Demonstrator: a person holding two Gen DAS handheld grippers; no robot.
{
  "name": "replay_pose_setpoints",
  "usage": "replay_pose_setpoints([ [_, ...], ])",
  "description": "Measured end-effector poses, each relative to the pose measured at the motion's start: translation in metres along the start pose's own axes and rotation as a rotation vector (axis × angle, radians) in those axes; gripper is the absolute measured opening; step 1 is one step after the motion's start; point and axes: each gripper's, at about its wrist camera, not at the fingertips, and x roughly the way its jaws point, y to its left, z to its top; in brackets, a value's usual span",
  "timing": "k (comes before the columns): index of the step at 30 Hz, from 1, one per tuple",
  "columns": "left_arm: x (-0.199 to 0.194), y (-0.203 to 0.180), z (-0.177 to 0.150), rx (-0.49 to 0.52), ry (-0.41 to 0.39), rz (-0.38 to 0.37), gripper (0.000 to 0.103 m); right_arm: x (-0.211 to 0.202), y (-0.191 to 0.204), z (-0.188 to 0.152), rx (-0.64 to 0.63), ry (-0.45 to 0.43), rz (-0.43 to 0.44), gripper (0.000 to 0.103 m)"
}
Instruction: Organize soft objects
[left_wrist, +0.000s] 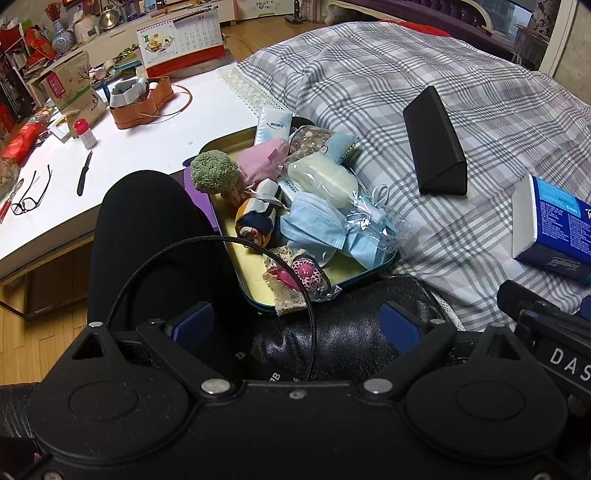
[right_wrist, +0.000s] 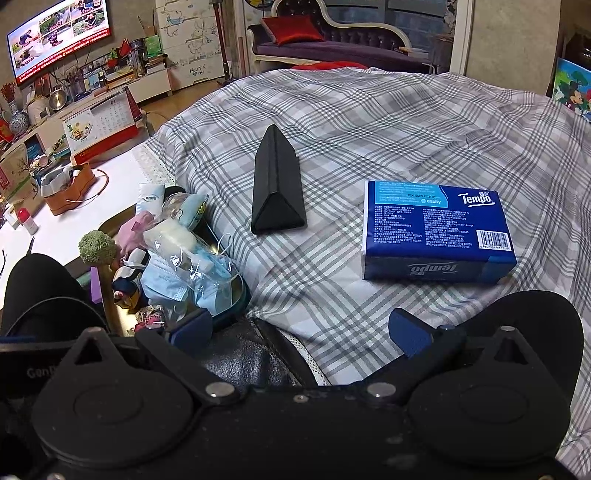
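I had both grippers held low over my lap, and I took the tray (left_wrist: 236, 258) as my landmark. The left gripper (left_wrist: 295, 321) hung just short of the tray's near rim, its jaws standing wide apart with nothing between them. The right gripper (right_wrist: 299, 332) sat to the tray's right, over the checked bedspread (right_wrist: 369, 122), its jaws likewise spread and empty.

The soft things were heaped in the tray: a green knitted ball (left_wrist: 214, 171) at its left edge, a pink pouch (left_wrist: 262, 158) behind that, a white bar in clear wrap (left_wrist: 321, 177) on top of the pile, blue face masks (left_wrist: 317, 225) toward the right side, and a pink spotted bit (left_wrist: 306, 271) at the near end. A white sachet (left_wrist: 272, 127) leaned over the far rim.

Right of the tray, on the bedspread, lay a black triangular case (right_wrist: 277, 192), and further right again, well apart from it, a blue tissue pack (right_wrist: 436, 229). Left of the tray stretched the white bench (left_wrist: 147, 140), carrying spectacles (left_wrist: 29, 195) and a desk calendar (left_wrist: 181, 40)
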Motion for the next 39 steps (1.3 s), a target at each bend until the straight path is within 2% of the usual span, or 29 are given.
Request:
replay_pose_setpoints([
  [39,0.0024,0.0002,-0.0014,-0.009,0.012,-0.003,0.094,0.0003,0.0003,0.0001,0.001,0.002,-0.001,0.103],
])
